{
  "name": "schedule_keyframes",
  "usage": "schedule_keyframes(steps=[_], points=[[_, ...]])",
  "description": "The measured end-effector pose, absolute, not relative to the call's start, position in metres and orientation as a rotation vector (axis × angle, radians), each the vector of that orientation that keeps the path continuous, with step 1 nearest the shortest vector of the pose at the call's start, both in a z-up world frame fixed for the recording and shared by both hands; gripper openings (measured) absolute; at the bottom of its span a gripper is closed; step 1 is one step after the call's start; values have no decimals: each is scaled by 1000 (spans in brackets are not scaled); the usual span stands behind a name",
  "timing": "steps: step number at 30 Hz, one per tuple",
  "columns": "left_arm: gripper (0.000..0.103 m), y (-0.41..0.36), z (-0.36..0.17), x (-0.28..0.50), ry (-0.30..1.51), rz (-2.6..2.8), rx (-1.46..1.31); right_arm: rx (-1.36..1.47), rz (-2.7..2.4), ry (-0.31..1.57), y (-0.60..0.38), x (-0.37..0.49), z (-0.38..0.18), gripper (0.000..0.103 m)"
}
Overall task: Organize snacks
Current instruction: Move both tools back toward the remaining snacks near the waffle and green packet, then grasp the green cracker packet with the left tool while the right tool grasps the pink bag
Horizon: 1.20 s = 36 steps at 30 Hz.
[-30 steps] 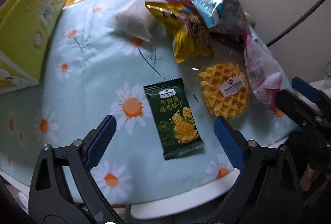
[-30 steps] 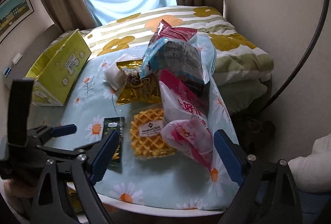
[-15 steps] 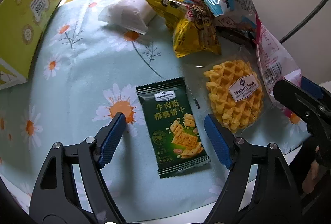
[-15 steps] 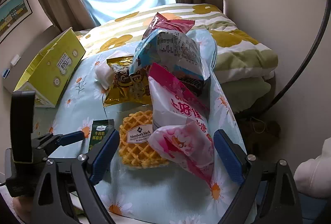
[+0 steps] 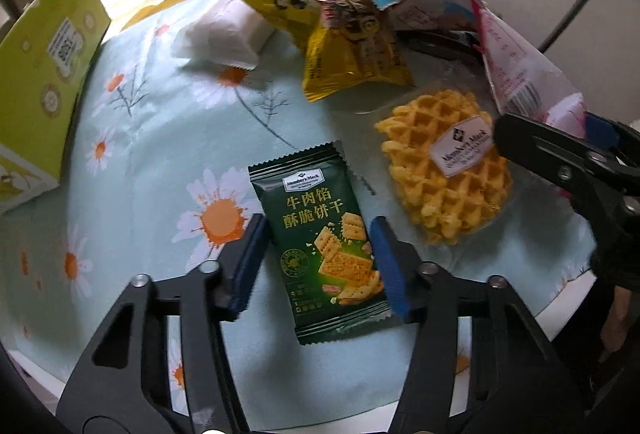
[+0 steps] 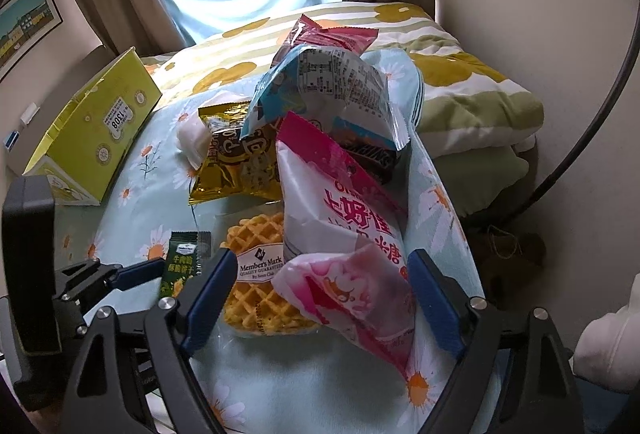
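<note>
A green cracker packet [image 5: 316,218] lies flat on the daisy-print tablecloth [image 5: 140,153]. My left gripper [image 5: 318,268] points steeply down over it, its blue pads pressed on the packet's two long sides. To its right lies a wrapped waffle [image 5: 444,169] with a pink-and-white snack bag [image 6: 344,234] leaning over it. My right gripper [image 6: 320,298] straddles the bag's lower end, jaws closing. Its left pad stands in front of the waffle [image 6: 260,234] and clear of the bag. From the right wrist view the green packet [image 6: 180,266] shows at the left.
Behind the waffle are piled a gold bag [image 5: 352,49], a blue-and-white bag [image 6: 332,89] and a white packet [image 5: 224,37]. A yellow-green open box [image 6: 96,129] stands at the table's left. Folded bedding [image 6: 460,81] lies beyond, against the wall.
My left gripper came forward and down over the green packet, and its jaws closed from wide apart onto the packet's sides. My right gripper sank toward the pink bag and its jaws narrowed slightly.
</note>
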State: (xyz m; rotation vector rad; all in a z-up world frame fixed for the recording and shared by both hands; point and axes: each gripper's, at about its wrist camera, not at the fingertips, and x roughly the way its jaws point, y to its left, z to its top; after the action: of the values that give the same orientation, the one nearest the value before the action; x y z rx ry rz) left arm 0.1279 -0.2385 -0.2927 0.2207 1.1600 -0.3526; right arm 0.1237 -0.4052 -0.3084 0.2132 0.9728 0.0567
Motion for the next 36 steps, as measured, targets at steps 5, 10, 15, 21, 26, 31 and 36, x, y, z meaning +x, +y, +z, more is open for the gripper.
schedule_keyframes(steps=[5,10,15,21,26,31,36], points=[[45,-237,-290,127,1168,-362,207,202,50,977,-405,128,-311,76],[45,-224,-294,137,1185,-370,174,181,38,986,-405,130,-314,60],[45,-212,-296,144,1191,-365,161,162,29,985,-407,129,-316,50],[45,-205,-298,151,1191,-365,144,151,13,956,-407,124,-311,36],[45,-202,-293,149,1180,-365,133,162,2,930,-409,119,-302,35],[45,-195,-279,142,1156,-363,118,171,-6,900,-410,114,-287,35],[45,-187,-255,139,1117,-357,93,172,-11,875,-409,109,-266,35]])
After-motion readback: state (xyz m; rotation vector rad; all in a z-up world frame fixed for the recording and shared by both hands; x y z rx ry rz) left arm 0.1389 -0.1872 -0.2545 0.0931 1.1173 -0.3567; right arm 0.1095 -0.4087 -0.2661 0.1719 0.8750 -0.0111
